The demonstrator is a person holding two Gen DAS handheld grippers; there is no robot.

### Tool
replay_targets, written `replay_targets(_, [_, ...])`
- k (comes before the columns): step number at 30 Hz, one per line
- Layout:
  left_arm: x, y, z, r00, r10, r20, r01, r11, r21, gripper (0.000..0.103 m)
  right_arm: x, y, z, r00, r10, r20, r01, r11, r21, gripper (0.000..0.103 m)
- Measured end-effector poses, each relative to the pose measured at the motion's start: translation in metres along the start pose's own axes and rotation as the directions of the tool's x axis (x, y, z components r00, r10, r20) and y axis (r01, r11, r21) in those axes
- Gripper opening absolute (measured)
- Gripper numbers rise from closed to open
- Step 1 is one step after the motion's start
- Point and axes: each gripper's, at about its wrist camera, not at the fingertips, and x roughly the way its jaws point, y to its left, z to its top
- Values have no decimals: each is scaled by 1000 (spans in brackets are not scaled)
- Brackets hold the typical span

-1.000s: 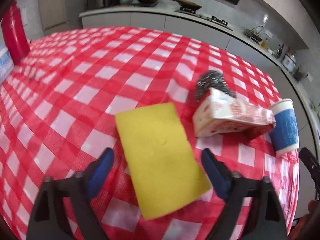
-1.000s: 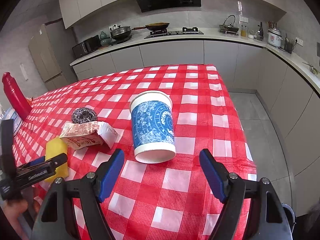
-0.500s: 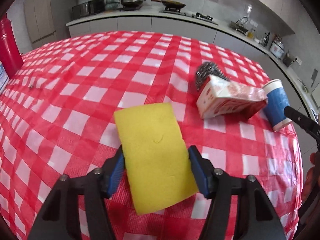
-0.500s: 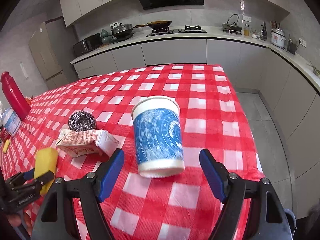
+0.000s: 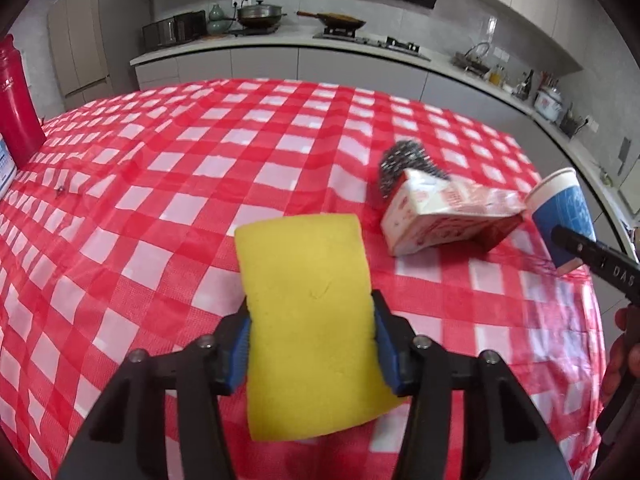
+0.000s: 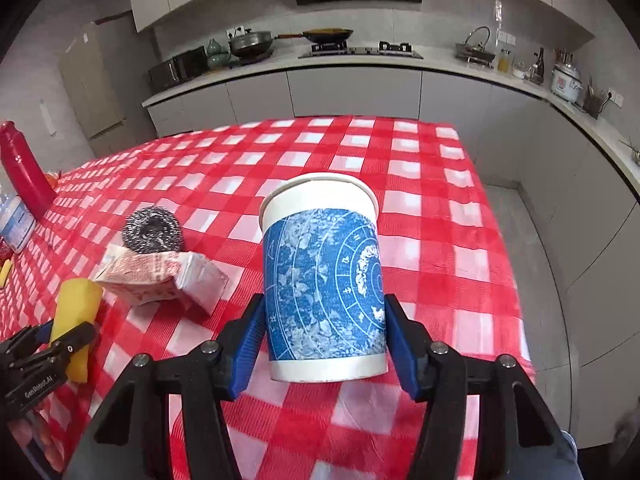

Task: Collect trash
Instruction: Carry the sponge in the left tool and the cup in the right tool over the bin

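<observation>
Gripping yellow sponge (image 5: 308,312) in left tongs (image 5: 312,344) | right tongs (image 6: 325,344) closing on paper cup (image 6: 324,280)

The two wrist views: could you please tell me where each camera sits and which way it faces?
Left wrist: sits on the left tool, looking down along its fingers at the yellow sponge they clamp; a hand shows at right.
Right wrist: sits on the right tool, closing around the upturned blue cup.
Both show the sponge, cup, carton, steel scourer and checked tablecloth.
</observation>
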Motion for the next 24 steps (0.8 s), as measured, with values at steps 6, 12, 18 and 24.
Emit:
replay_targets(6, [-18,-21,-5,999,-18,30,18,1000,22,53,-28,-7,-9,1000,15,23,-15,1000,3,60])
replay_targets(12, [-32,-45,-12,998,-34,50,33,999,34,53,-58,-25,-25,999,20,43,-21,1000,15,60])
replay_targets(18, [-48,-71,-26,996,-44,74,41,998,44,53,-84,-50,-46,999,1,50,-2,1000,23,60])
replay_targets(24, [-61,-100,-46,995,-51,84,48,998,42,53,-110,-79,-66,998,-25,56,24,999,24,60])
